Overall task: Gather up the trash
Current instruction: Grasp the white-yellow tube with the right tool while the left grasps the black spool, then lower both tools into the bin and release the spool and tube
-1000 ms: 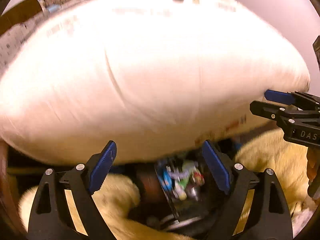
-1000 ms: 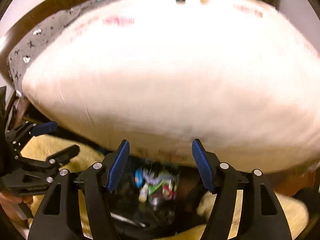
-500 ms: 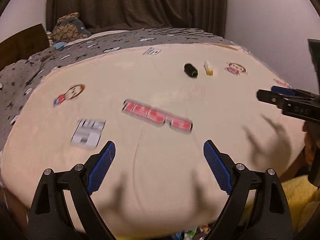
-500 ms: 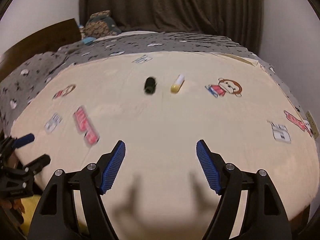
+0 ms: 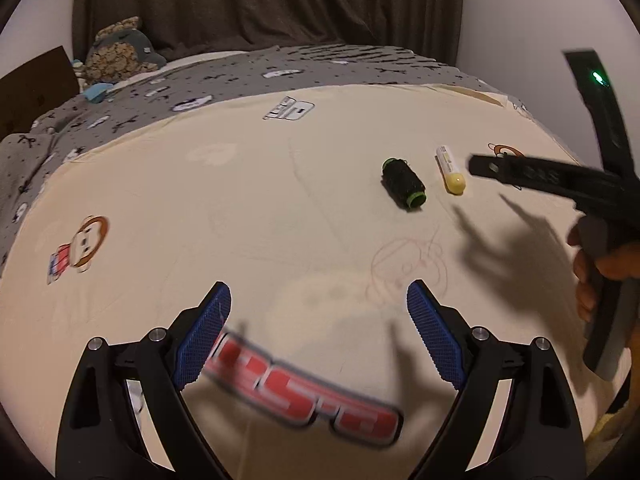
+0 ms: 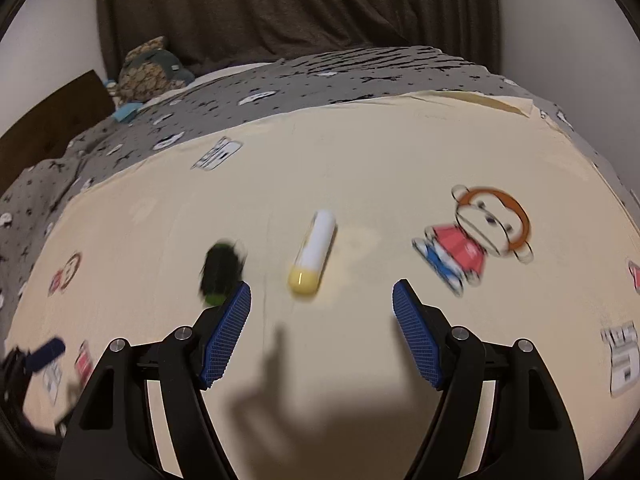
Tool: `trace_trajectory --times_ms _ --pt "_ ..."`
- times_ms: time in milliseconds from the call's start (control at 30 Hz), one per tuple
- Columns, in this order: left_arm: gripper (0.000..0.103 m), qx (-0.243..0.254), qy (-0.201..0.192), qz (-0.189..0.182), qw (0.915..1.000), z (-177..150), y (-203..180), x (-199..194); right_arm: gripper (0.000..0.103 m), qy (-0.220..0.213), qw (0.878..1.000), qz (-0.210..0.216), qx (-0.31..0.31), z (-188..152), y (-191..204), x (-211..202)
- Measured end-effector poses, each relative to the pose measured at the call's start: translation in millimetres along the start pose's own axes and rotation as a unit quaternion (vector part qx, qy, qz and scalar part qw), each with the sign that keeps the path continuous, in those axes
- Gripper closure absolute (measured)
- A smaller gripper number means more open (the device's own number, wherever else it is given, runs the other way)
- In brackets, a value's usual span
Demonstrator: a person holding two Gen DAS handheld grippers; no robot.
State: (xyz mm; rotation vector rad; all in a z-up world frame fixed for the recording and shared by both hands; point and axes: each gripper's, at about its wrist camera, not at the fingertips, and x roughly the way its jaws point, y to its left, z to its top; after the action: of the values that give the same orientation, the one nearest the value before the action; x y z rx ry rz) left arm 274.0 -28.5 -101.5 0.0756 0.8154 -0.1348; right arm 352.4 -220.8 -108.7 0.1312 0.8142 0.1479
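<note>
A black spool with green ends (image 5: 403,184) and a white tube with a yellow cap (image 5: 450,169) lie side by side on the cream bedspread (image 5: 260,200). In the right wrist view the tube (image 6: 313,257) lies just ahead of my open right gripper (image 6: 322,308), slightly left of centre, and the spool (image 6: 221,273) sits beside the left fingertip. My left gripper (image 5: 318,308) is open and empty, well short of both items. The right gripper also shows in the left wrist view (image 5: 532,178), above the bed by the tube.
The cream bedspread carries cartoon monkey prints (image 6: 480,236) and a red logo (image 5: 304,400). A grey patterned duvet (image 5: 200,80) and a plush toy (image 5: 120,52) lie at the far end. A dark curtain (image 6: 300,8) hangs behind.
Both grippers rose from below the bed's edge and moved forward over the bedspread. The spool and tube are now much closer, right in front of the right gripper.
</note>
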Motion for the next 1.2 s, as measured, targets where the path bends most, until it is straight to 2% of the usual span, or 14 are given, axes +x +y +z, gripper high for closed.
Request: trace_trajectory --times_ms 33,167,233,333,367,400,633,800,967,1033,1067,1100,1200 --pt "0.018 0.000 0.001 0.000 1.0000 3 -1 5 0.030 0.004 1.000 -0.001 0.001 5 2 9" --pt "0.018 -0.004 0.005 -0.005 1.0000 11 -3 19 0.052 0.029 1.000 -0.008 0.004 17 5 39" --pt "0.018 -0.004 0.006 -0.006 1.0000 15 -6 25 0.059 0.046 0.999 -0.013 0.008 18 5 55" --pt "0.019 0.000 0.007 -0.008 0.9999 21 -10 33 0.070 0.046 0.999 -0.023 0.009 16 2 63" --pt "0.019 0.001 0.008 -0.009 0.9999 23 -12 36 0.078 0.043 0.999 -0.021 0.009 18 -1 61" --pt "0.019 0.002 0.009 -0.010 0.9999 26 -14 39 0.082 0.041 0.999 -0.017 0.009 18 -3 61" --pt "0.019 0.010 0.010 -0.022 0.9997 48 -40 61 0.082 0.030 0.999 -0.030 0.007 19 -33 40" --pt "0.031 0.011 0.009 -0.010 0.9999 64 -55 82 0.082 0.022 0.999 -0.030 0.003 10 -51 21" --pt "0.033 0.003 0.017 -0.004 0.9998 80 -65 102 0.082 0.025 0.999 -0.027 0.002 -5 -62 12" --pt "0.053 0.002 0.039 -0.009 0.9992 82 -67 112 0.082 0.027 0.999 -0.023 0.004 -11 -65 7" --pt "0.072 0.003 0.047 -0.011 0.9988 82 -67 115 0.082 0.027 0.999 -0.023 0.004 -14 -65 5" --pt "0.076 0.006 0.049 -0.013 0.9987 79 -67 115 0.082 0.027 0.999 -0.020 0.004 -18 -65 1" --pt "0.078 0.015 0.046 -0.014 0.9988 70 -64 101 0.082 0.024 0.999 -0.021 -0.006 -28 -59 -11"
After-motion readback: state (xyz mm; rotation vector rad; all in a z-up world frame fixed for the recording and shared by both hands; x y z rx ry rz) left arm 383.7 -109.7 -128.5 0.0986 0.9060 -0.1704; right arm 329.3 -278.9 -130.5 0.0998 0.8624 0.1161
